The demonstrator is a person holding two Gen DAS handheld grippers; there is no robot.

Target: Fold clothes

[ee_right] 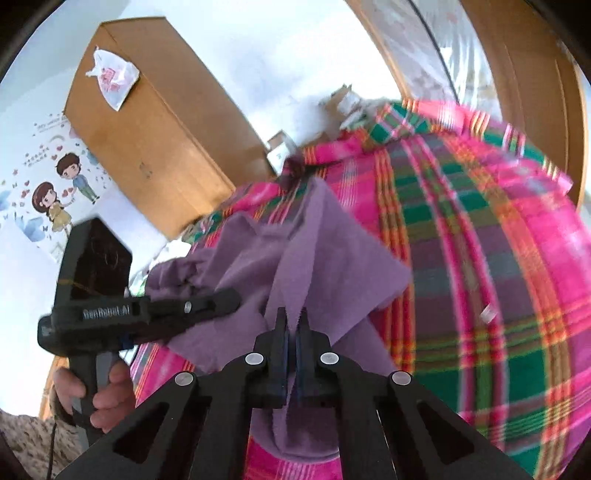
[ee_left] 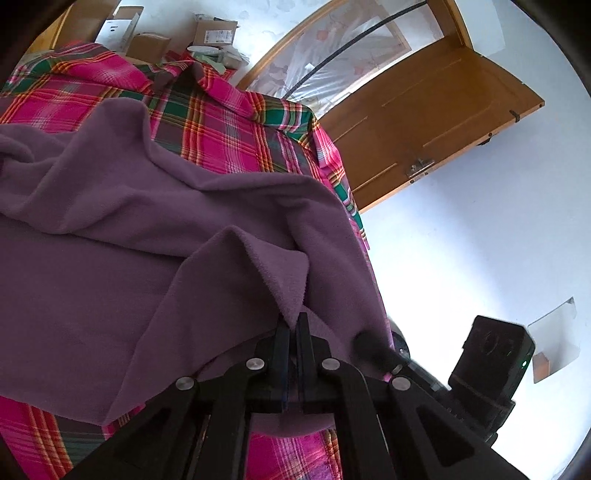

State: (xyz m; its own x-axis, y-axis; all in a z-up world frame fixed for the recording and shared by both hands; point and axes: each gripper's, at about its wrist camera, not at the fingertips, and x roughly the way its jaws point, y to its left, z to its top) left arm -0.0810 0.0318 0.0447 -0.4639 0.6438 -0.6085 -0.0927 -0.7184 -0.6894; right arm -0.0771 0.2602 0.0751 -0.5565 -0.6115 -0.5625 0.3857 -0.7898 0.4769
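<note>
A purple fleece garment [ee_left: 110, 229] lies spread and rumpled over a pink, green and red plaid cloth [ee_left: 229, 136] that covers a raised surface. My left gripper [ee_left: 294, 323] is shut on a lifted corner fold of the purple garment near the surface's right edge. In the right wrist view the purple garment [ee_right: 332, 258] rises in a peaked fold, and my right gripper [ee_right: 293, 317] is shut on its edge. The left gripper [ee_right: 232, 297] shows there at the left, held by a hand [ee_right: 110, 391], its tip buried in the fabric. The right gripper's body [ee_left: 491, 362] shows in the left wrist view.
Cardboard boxes [ee_left: 218, 35] and clutter stand at the far end of the plaid cloth [ee_right: 498, 295]. A wooden door [ee_left: 436, 125] stands open against a white wall beyond the right edge. A tall wooden cabinet [ee_right: 155, 122] with a plastic bag on it is at the left.
</note>
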